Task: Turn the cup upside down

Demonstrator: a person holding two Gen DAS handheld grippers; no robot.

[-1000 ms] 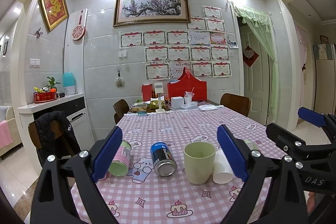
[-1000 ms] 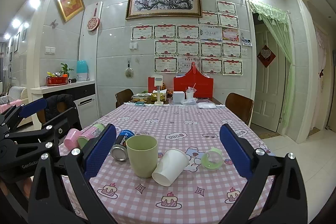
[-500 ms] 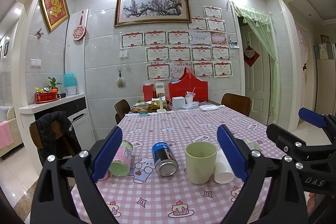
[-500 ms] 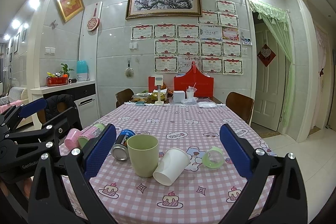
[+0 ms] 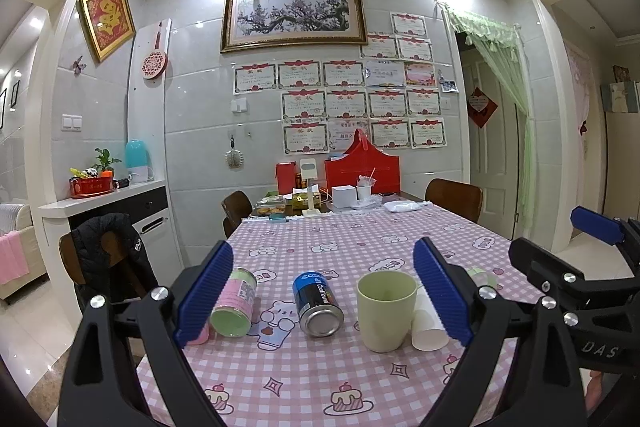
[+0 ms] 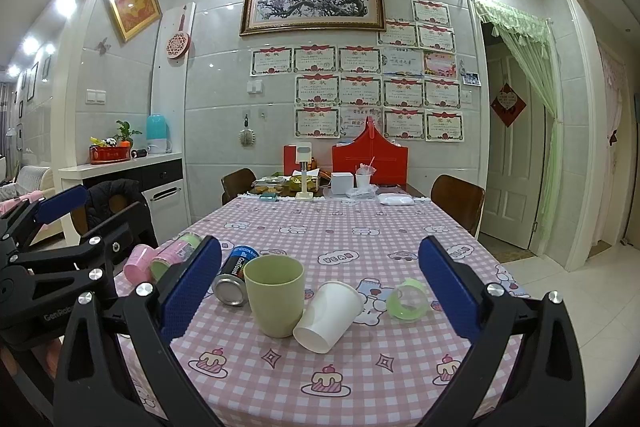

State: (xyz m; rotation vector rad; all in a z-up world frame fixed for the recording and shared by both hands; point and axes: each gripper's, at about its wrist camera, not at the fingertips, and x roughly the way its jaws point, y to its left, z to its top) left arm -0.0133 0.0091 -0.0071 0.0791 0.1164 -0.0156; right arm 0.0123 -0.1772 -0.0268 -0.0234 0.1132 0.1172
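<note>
A pale green cup (image 5: 386, 310) stands upright, mouth up, on the pink checked tablecloth; it also shows in the right wrist view (image 6: 274, 293). A white paper cup (image 6: 329, 315) lies on its side against it, also seen in the left wrist view (image 5: 427, 327). My left gripper (image 5: 320, 301) is open and empty, held short of the cups. My right gripper (image 6: 320, 301) is open and empty, also short of the cups, with the green cup left of its centre. Each gripper shows at the edge of the other's view.
A blue can (image 5: 317, 303) and a pink can (image 5: 236, 303) lie on their sides left of the green cup. A small pink cup (image 6: 138, 262) and a clear green-rimmed cup (image 6: 408, 298) also lie on the table (image 6: 360, 235). Boxes crowd the far end. Chairs stand around.
Both views have shifted very slightly; the cups look a touch closer and lower. Both grippers stay open. No object on the table has moved.
</note>
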